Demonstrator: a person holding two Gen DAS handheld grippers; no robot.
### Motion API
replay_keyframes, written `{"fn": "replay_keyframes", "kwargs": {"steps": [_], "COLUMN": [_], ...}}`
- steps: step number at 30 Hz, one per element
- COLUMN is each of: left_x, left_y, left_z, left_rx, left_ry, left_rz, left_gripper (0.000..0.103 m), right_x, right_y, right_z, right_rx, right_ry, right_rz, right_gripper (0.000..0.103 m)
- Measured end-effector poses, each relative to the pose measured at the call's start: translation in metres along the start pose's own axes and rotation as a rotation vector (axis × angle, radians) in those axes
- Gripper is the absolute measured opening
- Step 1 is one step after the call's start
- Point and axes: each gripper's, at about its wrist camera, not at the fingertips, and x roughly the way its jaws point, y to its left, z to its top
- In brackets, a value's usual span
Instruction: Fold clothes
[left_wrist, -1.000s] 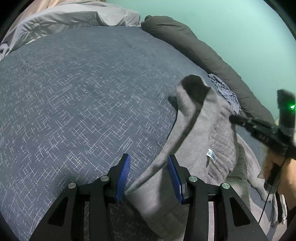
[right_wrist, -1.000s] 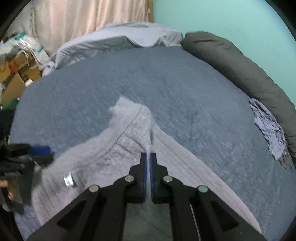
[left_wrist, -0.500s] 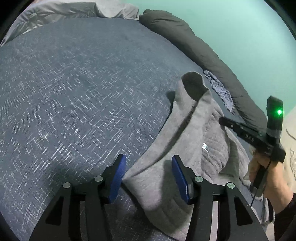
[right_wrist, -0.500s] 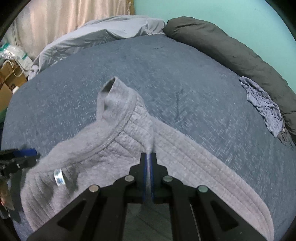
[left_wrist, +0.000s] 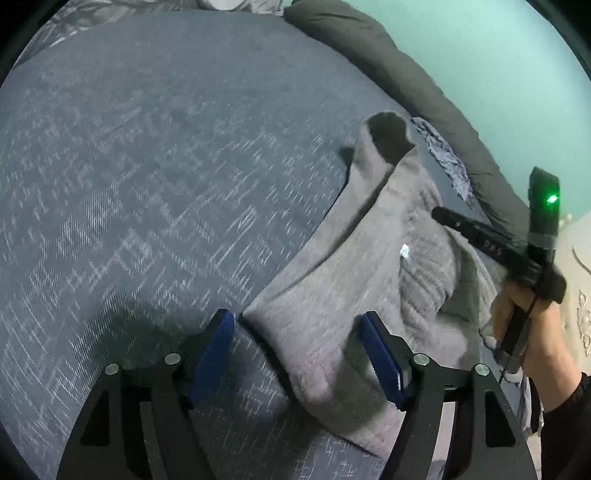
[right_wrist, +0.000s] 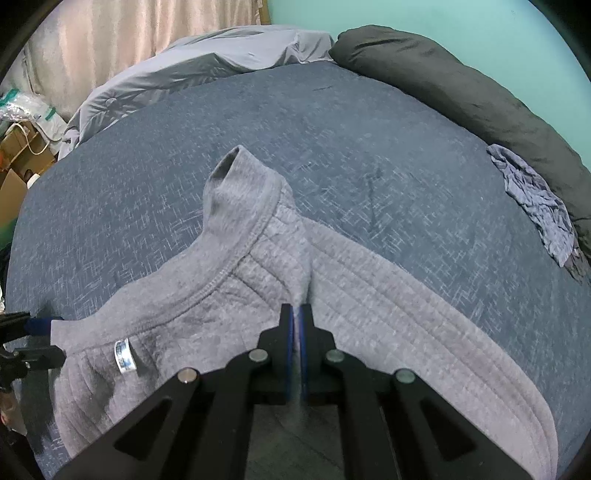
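Grey sweater (right_wrist: 280, 280) held by one claw on the bed (left_wrist: 147, 166)
Right gripper (right_wrist: 296, 314), frame bottom-centre, pinches a fabric ridge, likely to fold; left gripper (left_wrist: 295, 343) spread open around the edge

I see a wide bed cover (right_wrist: 369, 155) of dark blue fabric flecked with pale threads filling most of both views. Along its far right edge I see a long dark grey bolster (right_wrist: 461, 85) lying against a mint green wall (right_wrist: 424, 22). Just beside the bolster, on the blue cover, I see a small crumpled blue-grey cloth (right_wrist: 535, 206). At the far end a rumpled pale grey duvet (right_wrist: 207, 62) is bunched up, with a pinkish curtain (right_wrist: 129, 40) behind it. On the far left I make out cardboard boxes (right_wrist: 18, 155) and plastic packaging (right_wrist: 22, 107).
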Motion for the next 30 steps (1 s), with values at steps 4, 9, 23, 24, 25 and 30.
{"fn": "replay_keyframes", "kwargs": {"steps": [4, 9, 23, 24, 25, 30], "left_x": [0.007, 0.01, -0.066, -0.066, -0.066, -0.061], "left_y": [-0.001, 0.018, 0.026, 0.031, 0.035, 0.059], "left_z": [0.001, 0.004, 0.009, 0.009, 0.008, 0.003], "left_rx": [-0.008, -0.1, -0.078, -0.09, -0.103, -0.169], "left_ry": [-0.015, -0.04, -0.284, -0.284, -0.284, -0.26], "left_rz": [-0.019, -0.142, -0.107, -0.098, -0.088, -0.049], "left_gripper": [0.074, 0.044, 0.005, 0.005, 0.005, 0.005], "right_x": [-0.004, -0.01, -0.01, -0.009, -0.005, 0.026], "right_y": [0.002, 0.007, 0.036, 0.041, 0.047, 0.065], "right_z": [-0.003, -0.004, 0.014, 0.016, 0.019, 0.019], "right_rx": [-0.007, -0.006, -0.015, -0.022, -0.032, -0.041], "right_ry": [0.001, -0.013, -0.052, -0.05, -0.042, 0.08], "right_rz": [0.001, 0.022, 0.093, 0.097, 0.107, 0.11], "right_gripper": [0.003, 0.003, 0.003, 0.003, 0.003, 0.005]}}
